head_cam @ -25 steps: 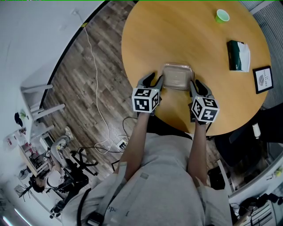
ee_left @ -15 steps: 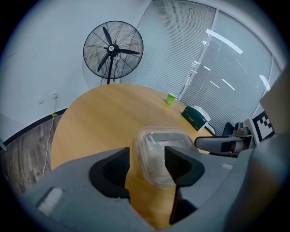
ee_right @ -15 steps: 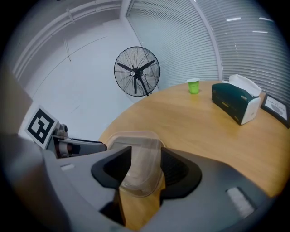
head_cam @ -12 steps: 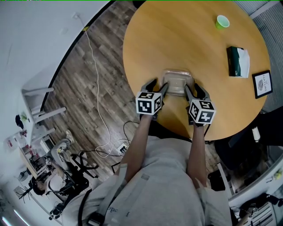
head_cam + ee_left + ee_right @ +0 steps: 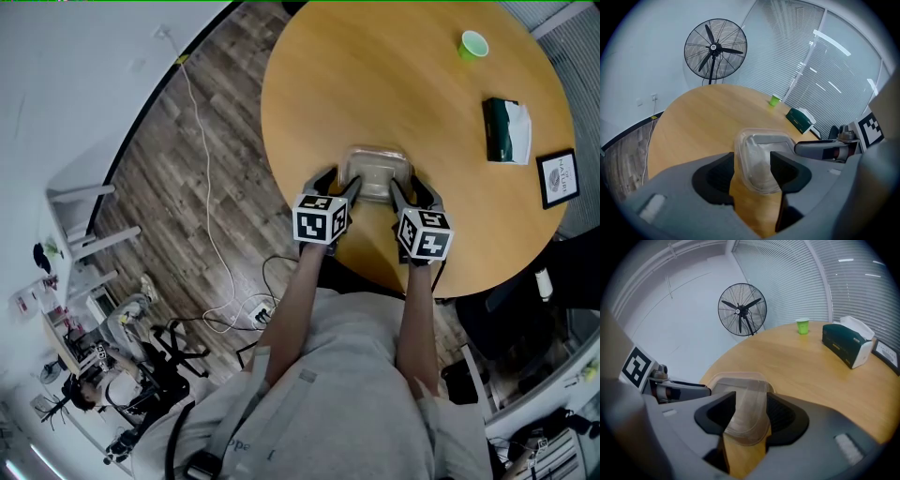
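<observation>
A clear, lidded plastic container (image 5: 377, 172) with rounded corners is being held near the counter's (image 5: 403, 84) 6 o'clock edge. The left hand-held gripper (image 5: 338, 187) is pinching its 9 o'clock side, and the right hand-held gripper (image 5: 408, 192) its 3 o'clock side. The gripper views are showing a standing fan (image 5: 715, 49); the head view is not.
</observation>
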Demonstrator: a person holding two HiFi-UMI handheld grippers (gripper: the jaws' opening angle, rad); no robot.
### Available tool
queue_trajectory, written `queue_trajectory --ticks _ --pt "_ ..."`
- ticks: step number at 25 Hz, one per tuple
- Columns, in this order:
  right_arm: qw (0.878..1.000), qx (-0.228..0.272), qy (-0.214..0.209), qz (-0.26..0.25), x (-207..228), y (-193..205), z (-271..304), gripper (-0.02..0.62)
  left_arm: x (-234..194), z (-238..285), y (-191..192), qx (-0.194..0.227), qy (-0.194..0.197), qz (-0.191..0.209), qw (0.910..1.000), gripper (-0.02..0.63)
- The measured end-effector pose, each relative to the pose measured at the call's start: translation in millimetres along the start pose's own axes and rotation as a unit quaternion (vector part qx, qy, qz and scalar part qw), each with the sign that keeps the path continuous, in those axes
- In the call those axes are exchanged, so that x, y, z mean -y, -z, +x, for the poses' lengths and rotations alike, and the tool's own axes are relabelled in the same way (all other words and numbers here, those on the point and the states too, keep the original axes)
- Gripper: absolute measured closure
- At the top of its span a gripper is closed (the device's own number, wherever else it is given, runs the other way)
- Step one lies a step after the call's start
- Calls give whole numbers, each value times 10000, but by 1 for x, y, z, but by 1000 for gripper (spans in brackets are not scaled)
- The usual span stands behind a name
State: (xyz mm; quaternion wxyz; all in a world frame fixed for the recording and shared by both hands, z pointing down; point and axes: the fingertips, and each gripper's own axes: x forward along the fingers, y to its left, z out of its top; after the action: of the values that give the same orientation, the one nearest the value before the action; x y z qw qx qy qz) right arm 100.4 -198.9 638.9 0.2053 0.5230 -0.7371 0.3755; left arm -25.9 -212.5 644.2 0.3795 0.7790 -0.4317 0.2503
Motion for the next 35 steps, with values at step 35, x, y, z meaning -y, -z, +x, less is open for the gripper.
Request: queue_trajectory --ticks 35 --pt "9998 177 -38 101 -13 -2 -16 385 13 -12 3 34 4 62 10000 359"
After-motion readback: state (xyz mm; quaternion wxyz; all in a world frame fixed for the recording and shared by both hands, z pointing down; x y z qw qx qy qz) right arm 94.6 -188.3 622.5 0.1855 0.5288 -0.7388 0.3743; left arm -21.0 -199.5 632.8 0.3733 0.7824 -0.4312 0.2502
